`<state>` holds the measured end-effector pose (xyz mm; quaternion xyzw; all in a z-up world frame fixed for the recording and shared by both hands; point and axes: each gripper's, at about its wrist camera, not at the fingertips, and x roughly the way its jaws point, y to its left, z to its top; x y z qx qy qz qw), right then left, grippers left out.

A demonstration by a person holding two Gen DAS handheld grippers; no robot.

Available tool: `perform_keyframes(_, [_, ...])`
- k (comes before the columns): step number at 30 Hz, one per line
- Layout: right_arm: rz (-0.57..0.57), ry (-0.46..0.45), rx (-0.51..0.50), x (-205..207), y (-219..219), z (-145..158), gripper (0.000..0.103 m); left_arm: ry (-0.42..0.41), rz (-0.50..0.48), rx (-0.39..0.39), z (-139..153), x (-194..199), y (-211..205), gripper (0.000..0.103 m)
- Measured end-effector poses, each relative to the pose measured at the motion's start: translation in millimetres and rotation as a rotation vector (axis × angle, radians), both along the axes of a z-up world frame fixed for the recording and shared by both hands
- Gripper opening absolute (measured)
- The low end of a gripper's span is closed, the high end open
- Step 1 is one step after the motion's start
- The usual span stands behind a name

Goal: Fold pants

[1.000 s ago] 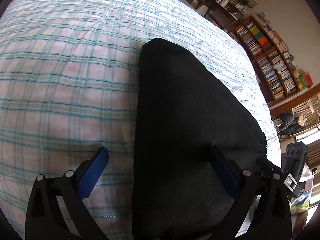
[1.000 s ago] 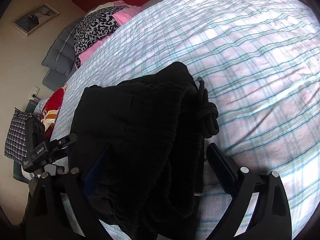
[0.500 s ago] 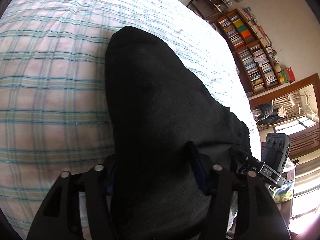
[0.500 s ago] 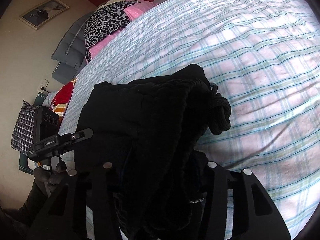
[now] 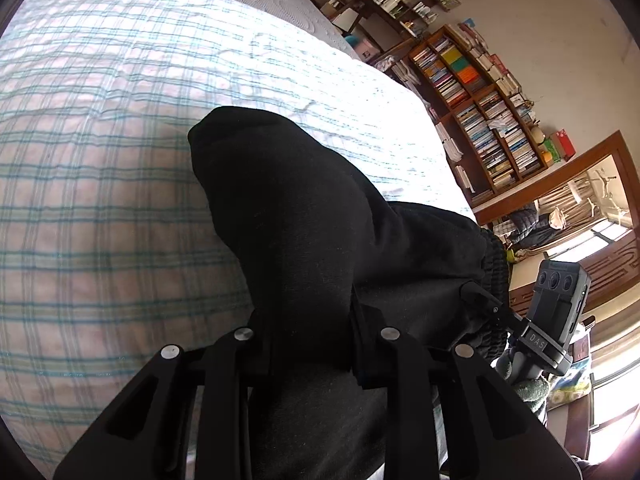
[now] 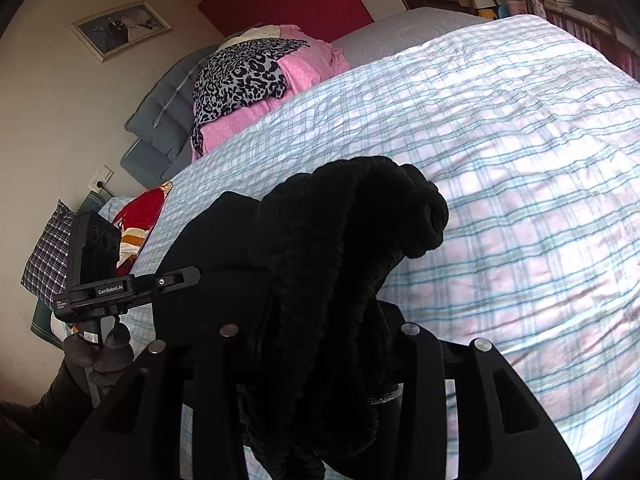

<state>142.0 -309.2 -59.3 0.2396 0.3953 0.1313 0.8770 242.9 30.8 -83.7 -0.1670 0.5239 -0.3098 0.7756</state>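
Black pants point(image 5: 304, 216) are bunched above a bed point(image 5: 100, 200) with a pale checked cover. The left tongs point(image 5: 306, 332), whose jaws have just been closing, pinch a fold of the fabric. The right tongs point(image 6: 320, 336), likewise just closing, pinch the ribbed waistband point(image 6: 340, 240) beside its knotted cord.

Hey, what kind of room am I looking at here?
Most likely a bedroom in a home. A bed with a plaid cover fills both views, pillows are piled at its head, and a bookcase packed with books stands against the wall.
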Motion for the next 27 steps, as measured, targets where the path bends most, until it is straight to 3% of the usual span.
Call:
perform_keyframes(8, [-0.063,-0.053,-0.054,55.0,-56.4,12.4,0.039,-0.062,-0.039,0.009,9.0,52.5,-58.0,0.025])
perform_keyframes(19, [-0.081,-0.002,-0.118,128.6,-96.9,-24.5,0.039,-0.045,-0.038,0.053,-24.3,133.8,-107.7,0.026])
perform_keyframes(21, [-0.093,0.020,-0.116,132.5,-99.9,-36.2,0.039,-0.024,-0.034,0.052,-32.0,140.2,-107.9,0.030])
perform_keyframes(23, [-0.099,0.034,-0.107,132.7,-103.9,-47.2,0.041,-0.007,-0.035,0.081,-40.7,143.4,-107.5,0.048])
perform_keyframes(25, [-0.113,0.050,-0.125,130.0,-104.7,-54.5,0.050,0.009,-0.020,0.125,-49.8,144.9,-106.6,0.064])
perform_keyframes(27, [-0.130,0.063,-0.148,127.8,-103.3,-57.7,0.061,0.012,-0.007,0.137,-54.1,146.0,-103.1,0.072])
